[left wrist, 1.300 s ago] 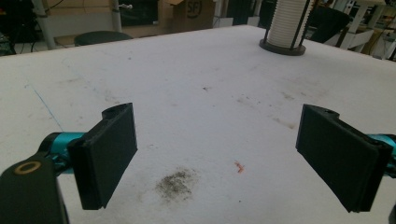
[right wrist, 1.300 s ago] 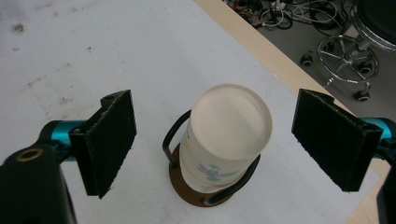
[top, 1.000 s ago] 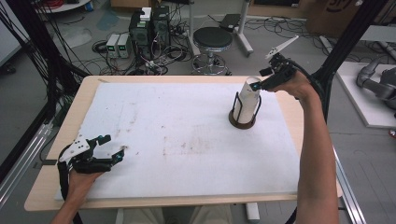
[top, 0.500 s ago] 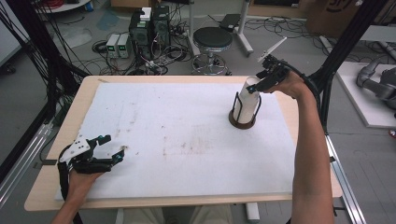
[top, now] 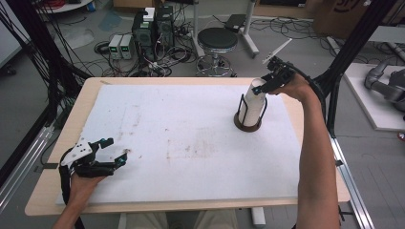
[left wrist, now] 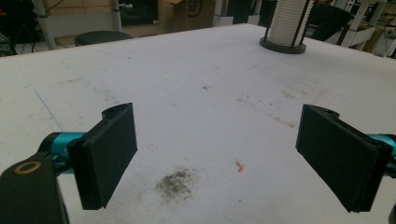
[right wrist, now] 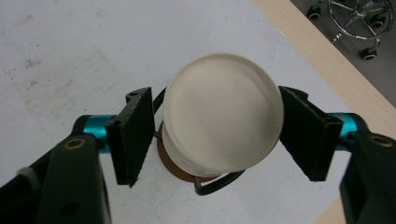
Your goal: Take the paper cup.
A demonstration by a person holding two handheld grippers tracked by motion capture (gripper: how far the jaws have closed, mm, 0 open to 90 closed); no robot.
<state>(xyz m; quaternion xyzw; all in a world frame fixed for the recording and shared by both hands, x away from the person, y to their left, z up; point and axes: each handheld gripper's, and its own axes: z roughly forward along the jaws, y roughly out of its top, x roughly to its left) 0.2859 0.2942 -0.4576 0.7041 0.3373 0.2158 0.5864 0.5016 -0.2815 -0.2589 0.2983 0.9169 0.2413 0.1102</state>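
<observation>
Between the jaws: right gripper has just been closing on the top of the cup stack; pads at its sides, contact uncertain.
Stack axis: upright in the wire holder, below the claw.
Left gripper: jaws apart, empty, well apart from stack.

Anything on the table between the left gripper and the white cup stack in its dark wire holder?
Nothing: high view shows bare, stained white mat between left gripper and white cup stack.
</observation>
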